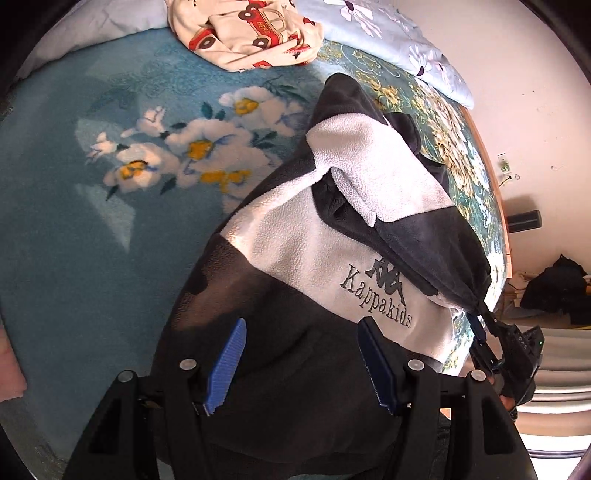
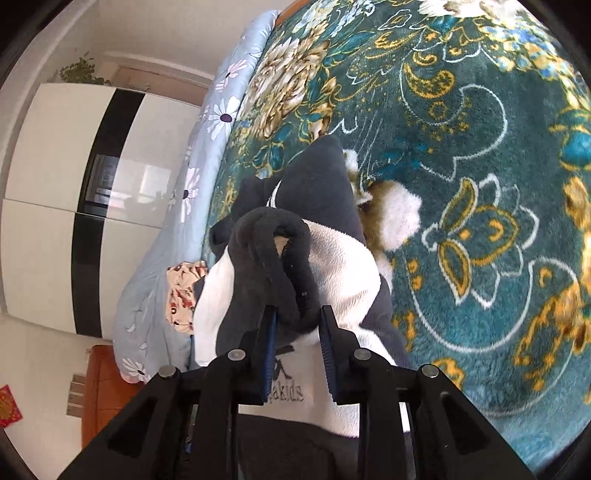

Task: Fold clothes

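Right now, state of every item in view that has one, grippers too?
fleece top: black and white, unfolded, sleeve pulled up across its front.
sleeve cuff: bunched, between the right fingers.
right gripper: partly closed around the cuff; firm grip not clear.
left gripper: open, above the dark lower part of the top.
car-print garment: crumpled, unfolded, at the far end of the bed.
blanket: spread flat.

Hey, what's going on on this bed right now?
A person is folding a black and white Kappa Kids fleece top on the floral blanket. The right claw pinches a dark sleeve cuff and holds it up over the top. The left claw hangs open above the dark hem. A car-print garment lies bunched near the pillows.
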